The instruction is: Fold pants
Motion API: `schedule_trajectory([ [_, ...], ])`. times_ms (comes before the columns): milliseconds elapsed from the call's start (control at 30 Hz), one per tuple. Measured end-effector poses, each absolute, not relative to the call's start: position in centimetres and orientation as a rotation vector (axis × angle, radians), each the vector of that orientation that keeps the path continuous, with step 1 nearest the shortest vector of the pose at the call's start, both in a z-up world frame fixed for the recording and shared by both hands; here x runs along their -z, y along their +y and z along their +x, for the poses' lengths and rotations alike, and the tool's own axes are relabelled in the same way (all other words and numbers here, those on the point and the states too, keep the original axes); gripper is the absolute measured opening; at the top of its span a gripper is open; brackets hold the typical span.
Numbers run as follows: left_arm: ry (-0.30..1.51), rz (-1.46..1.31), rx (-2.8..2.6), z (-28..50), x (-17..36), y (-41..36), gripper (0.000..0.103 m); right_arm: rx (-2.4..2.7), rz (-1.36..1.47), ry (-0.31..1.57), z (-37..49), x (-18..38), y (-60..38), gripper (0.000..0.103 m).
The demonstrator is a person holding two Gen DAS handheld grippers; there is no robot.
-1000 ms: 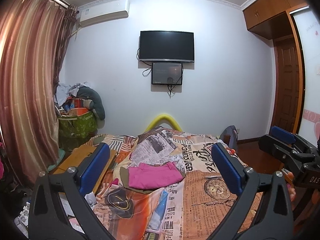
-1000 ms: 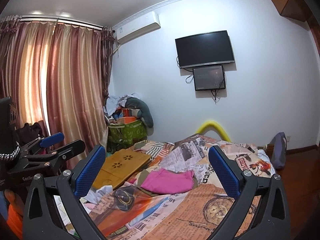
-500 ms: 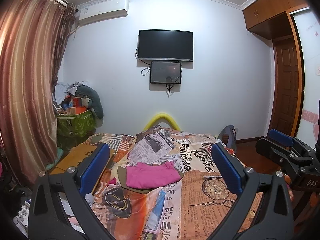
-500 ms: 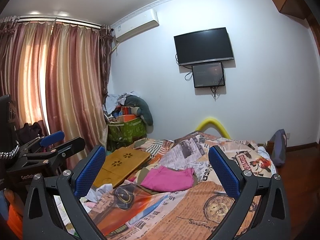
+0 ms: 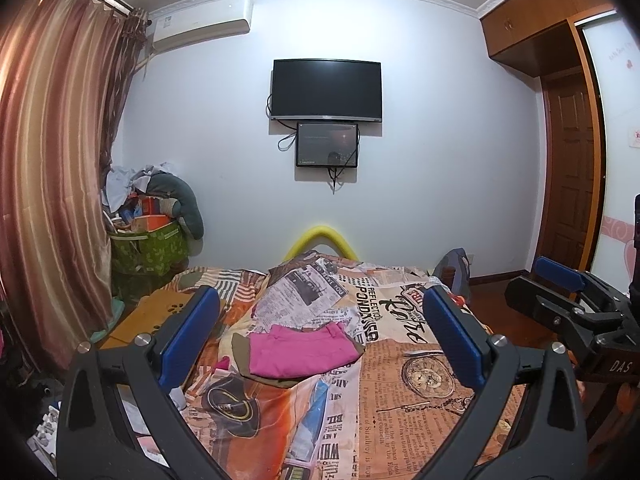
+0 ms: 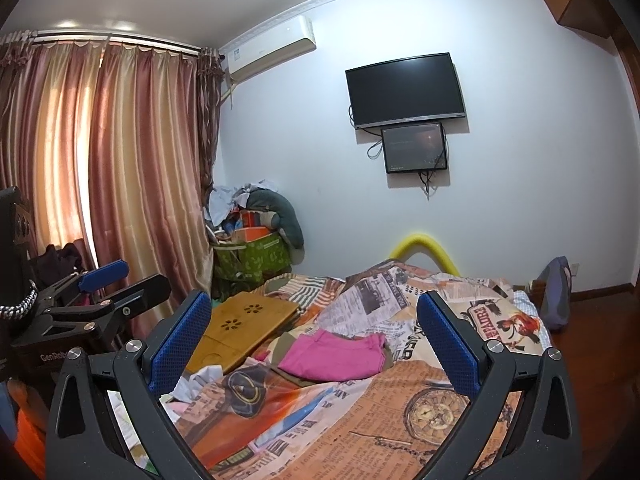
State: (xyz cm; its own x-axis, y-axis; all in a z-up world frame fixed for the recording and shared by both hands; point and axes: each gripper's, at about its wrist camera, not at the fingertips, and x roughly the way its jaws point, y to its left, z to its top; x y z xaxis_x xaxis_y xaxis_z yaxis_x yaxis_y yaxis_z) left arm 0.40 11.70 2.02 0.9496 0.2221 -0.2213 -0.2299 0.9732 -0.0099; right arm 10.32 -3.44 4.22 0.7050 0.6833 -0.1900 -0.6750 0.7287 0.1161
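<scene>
Folded pink pants [image 5: 302,350] lie on the newspaper-print bedspread [image 5: 420,396], on top of an olive garment [image 5: 240,346]. They also show in the right wrist view [image 6: 334,356]. My left gripper [image 5: 320,332] is open and empty, held above the near part of the bed, well short of the pants. My right gripper [image 6: 314,334] is open and empty too, at a similar distance. The right gripper shows at the right edge of the left wrist view [image 5: 576,304]. The left gripper shows at the left edge of the right wrist view [image 6: 100,292].
A wooden lap tray [image 6: 244,326] lies on the bed's left side with crumpled paper [image 6: 200,380] near it. A green basket piled with clothes [image 5: 148,236] stands by the curtain [image 5: 48,184]. A backpack [image 6: 556,292] sits at the bed's far right corner. A TV [image 5: 326,90] hangs on the wall.
Both grippers have tilted up slightly, so the bed and pants sit a bit lower in each view. Both stay open and empty.
</scene>
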Motion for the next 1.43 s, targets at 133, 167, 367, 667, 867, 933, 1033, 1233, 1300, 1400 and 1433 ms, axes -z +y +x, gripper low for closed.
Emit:
schedule_trajectory([
  [133, 0.221, -0.041, -0.226, 0.42, -1.98, 11.75, 0.103, -0.754, 0.039, 0.225, 10.31, -4.24, -3.44, 0.102],
  [167, 0.222, -0.041, -0.227, 0.45, -1.95, 11.78, 0.103, -0.754, 0.039, 0.227, 10.34, -4.24, -3.47, 0.102],
  [367, 0.224, -0.046, -0.224, 0.58, -1.9, 11.84, 0.103, -0.754, 0.038, 0.23, 10.41, -4.18, -3.51, 0.102],
  [667, 0.225, -0.049, -0.216, 0.52, -1.81, 11.96, 0.103, -0.754, 0.038, 0.229, 10.36, -4.11, -3.48, 0.102],
  [867, 0.229, -0.061, -0.192, 0.62, -1.69, 11.99, 0.103, -0.753, 0.04, 0.23, 10.35, -4.02, -3.46, 0.102],
  [933, 0.228, -0.066, -0.193, 0.65, -1.69, 12.12, 0.103, -0.754, 0.041, 0.23, 10.35, -4.03, -3.46, 0.102],
  [1033, 0.23, -0.063, -0.195, 0.72, -1.59, 12.11, 0.103, -0.753, 0.041, 0.229, 10.35, -4.03, -3.46, 0.102],
  [1233, 0.234, -0.058, -0.19, 0.81, -1.48, 12.02, 0.103, -0.751, 0.043, 0.235, 10.49, -4.05, -3.47, 0.102],
  [1300, 0.235, -0.052, -0.188, 0.83, -1.43, 11.93, 0.103, -0.75, 0.043, 0.235, 10.49, -4.04, -3.46, 0.102],
  [1400, 0.236, -0.048, -0.183, 0.85, -1.39, 11.86, 0.103, -0.751, 0.044, 0.239, 10.53, -4.02, -3.42, 0.102],
  [1433, 0.237, -0.046, -0.183, 0.88, -1.37, 11.86, 0.103, -0.75, 0.043, 0.239, 10.57, -4.0, -3.42, 0.102],
])
